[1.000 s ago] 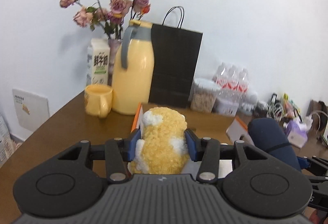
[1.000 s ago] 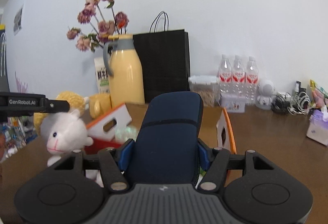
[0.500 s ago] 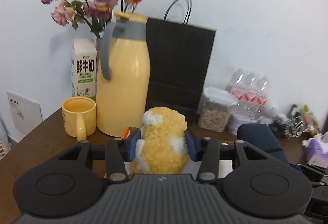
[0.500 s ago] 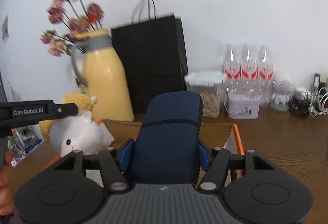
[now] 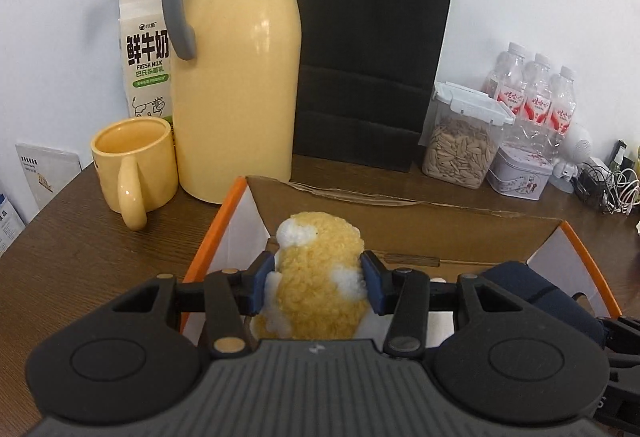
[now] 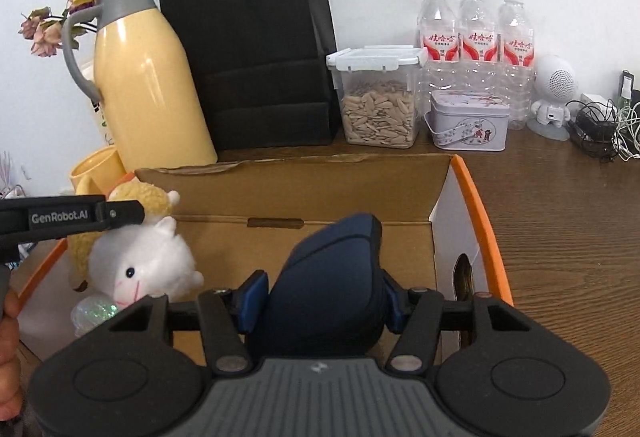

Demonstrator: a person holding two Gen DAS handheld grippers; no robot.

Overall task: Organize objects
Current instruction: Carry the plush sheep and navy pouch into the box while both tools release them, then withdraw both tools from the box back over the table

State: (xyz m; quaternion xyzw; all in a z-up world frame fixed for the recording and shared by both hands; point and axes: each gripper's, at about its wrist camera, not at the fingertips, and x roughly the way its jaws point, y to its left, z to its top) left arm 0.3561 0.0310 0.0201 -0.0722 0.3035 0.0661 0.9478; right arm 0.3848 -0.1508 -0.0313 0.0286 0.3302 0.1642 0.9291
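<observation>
Left tool [image 5: 316, 287] clamped on a fluffy yellow-and-white plush sheep toy [image 5: 316, 285], blue pads pressing both flanks; toy compresses, so grip looks secure. Right tool [image 6: 320, 297] clamped on a dark navy fabric-covered oval case [image 6: 332, 285], held by its sides w/ rounded end pointing fwd. Both items sit over the open brown cardboard box with orange edges [image 6: 468, 197], directly ahead of and below each tool; seen from the right tool, the toy's white face [image 6: 140, 269] is at the box's left end, w/ a glittery translucent ball [image 6: 94, 313] just beneath it. Judgement: box is the collection point, each tool carrying one item to its own end so the two don't collide; step in hand = lowering for release, neither item let go yet. Whether either touches the box floor: cannot tell. Beyond the tools, past the box's far wall, on the brown wooden tabletop [image 6: 560, 217]: tall yellow thermos jug with grey handle [image 5: 236, 57], yellow ceramic mug [image 5: 134, 165], black paper carrier bag [image 5: 372, 49], clear seed container [image 6: 378, 97]. All well clear of the drop zone. Risk: case is bulky and may tip on release.
</observation>
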